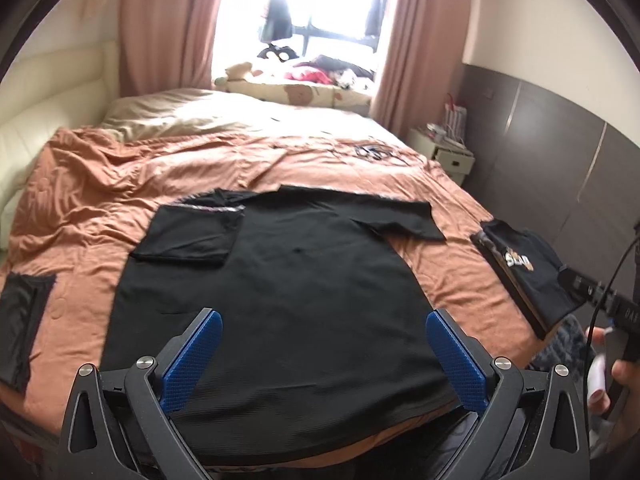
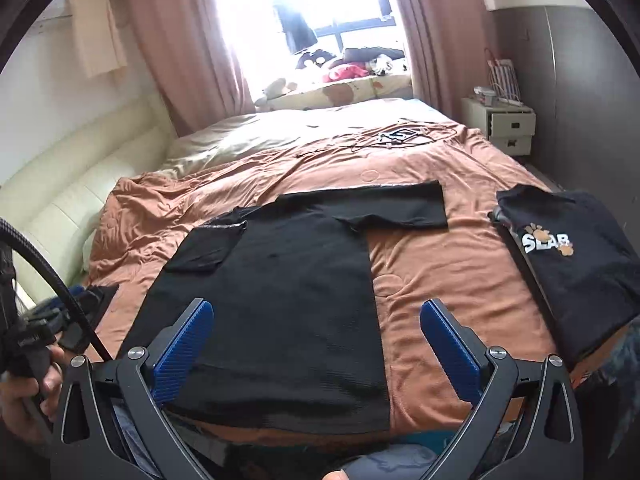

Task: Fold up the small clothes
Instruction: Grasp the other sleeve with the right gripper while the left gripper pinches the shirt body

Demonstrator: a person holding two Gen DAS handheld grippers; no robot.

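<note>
A black T-shirt (image 1: 276,304) lies flat on the orange bedcover, hem nearest me. Its left sleeve (image 1: 188,236) is folded in over the body; the right sleeve (image 1: 404,220) sticks out to the side. My left gripper (image 1: 322,326) hangs open above the hem, blue pads wide apart and holding nothing. In the right wrist view the same shirt (image 2: 272,304) fills the centre-left, and my right gripper (image 2: 316,316) is open above the shirt's right edge, also without anything in it.
A folded black shirt with a printed logo (image 2: 568,264) lies at the bed's right edge. Another dark garment (image 1: 20,320) sits at the left edge. Cables (image 2: 396,136) rest on the far bedcover. A white nightstand (image 2: 504,124) stands by the right wall.
</note>
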